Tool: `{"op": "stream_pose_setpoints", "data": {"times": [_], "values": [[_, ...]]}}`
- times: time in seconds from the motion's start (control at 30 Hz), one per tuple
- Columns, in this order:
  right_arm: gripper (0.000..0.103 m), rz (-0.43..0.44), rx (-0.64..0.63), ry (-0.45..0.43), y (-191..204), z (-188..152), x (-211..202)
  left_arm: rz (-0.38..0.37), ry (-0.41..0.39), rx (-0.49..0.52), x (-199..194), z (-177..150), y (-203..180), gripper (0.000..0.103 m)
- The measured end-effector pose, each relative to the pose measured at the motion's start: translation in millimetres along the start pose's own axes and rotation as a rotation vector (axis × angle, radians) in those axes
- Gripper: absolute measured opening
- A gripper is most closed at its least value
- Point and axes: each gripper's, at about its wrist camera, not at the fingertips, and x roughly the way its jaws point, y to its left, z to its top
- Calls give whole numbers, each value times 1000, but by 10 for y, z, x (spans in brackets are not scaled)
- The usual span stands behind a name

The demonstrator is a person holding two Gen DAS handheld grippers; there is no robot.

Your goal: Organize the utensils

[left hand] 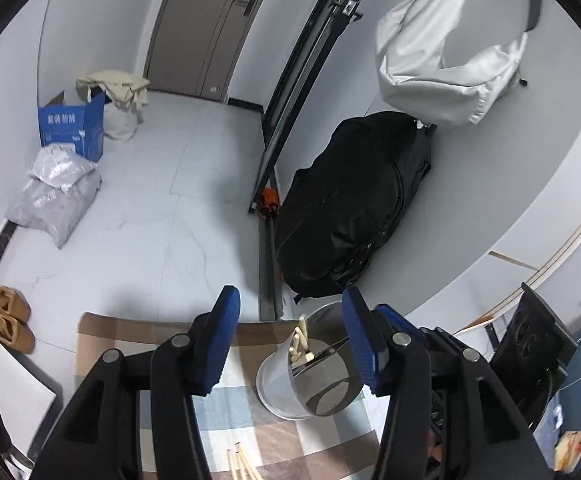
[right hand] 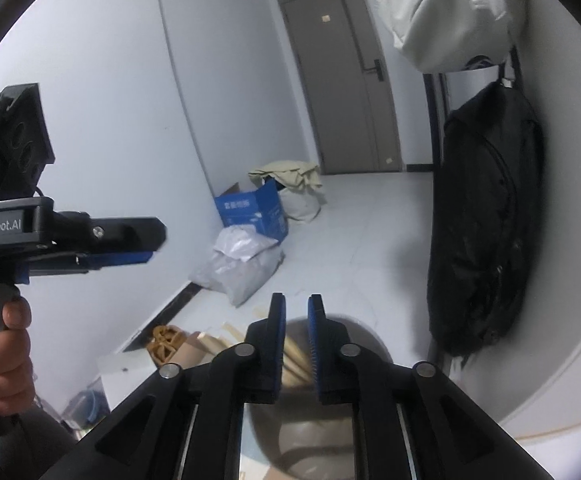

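Chopsticks [left hand: 301, 340] stand bunched inside the metal holder [left hand: 310, 364], which sits just ahead of my left claw [left hand: 290, 322], slightly toward its right pad. Their lower lengths are hidden by the holder's wall, and a thin dark piece leaning in with them is too small for me to name. My left claw is spread wide with nothing between its pads; its right pad overlaps the holder's rim in the picture, and I cannot tell whether they touch. More pale sticks [left hand: 240, 462] lie below that claw on the checked cloth [left hand: 246, 404], cut off by the frame edge. The cloth's far edge ends just beyond the left pad, with open floor past it.

My right claw [right hand: 296, 322] is drawn narrow, and blurred pale chopsticks [right hand: 294, 356] show in the slim gap between its pads. Whether the pads actually grip them I cannot tell. Beneath this claw the holder's round mouth [right hand: 354, 332] is smeared and mostly covered by my own black linkage. Off to its left my left hand [right hand: 0, 352] grips the other tool's handle. A black bag [right hand: 486, 220] hangs close on the right, and a grey parcel [right hand: 242, 264] lies further ahead on the floor, well apart from both claws
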Motion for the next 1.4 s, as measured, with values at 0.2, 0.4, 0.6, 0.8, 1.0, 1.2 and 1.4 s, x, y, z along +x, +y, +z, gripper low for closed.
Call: {"op": "stream_pose_setpoints", "data": {"times": [0.2,0.4,0.6,0.8,1.0,1.2,1.4], "values": [[45,-32,49,-71,45,-27,-406,75,-63,2,-250,-97,-50,64],[58,-48,37,-113,189,-95,-742,120,-114,36,-500,-214,-157,64],[66,-39,35,-147,375,-188,-1058,140,-143,64,-693,-374,-246,73],[74,-36,0,-181,592,-274,-1308,164,-164,71,-870,-524,-276,75],[81,-23,-5,-208,741,-431,-1537,180,-188,95,-1002,-704,-321,82],[85,-28,-3,-197,818,-650,-1625,201,-222,109,-1043,-913,-336,90],[99,-27,0,-176,855,-939,-1627,241,-241,137,-993,-1153,-281,90]]}}
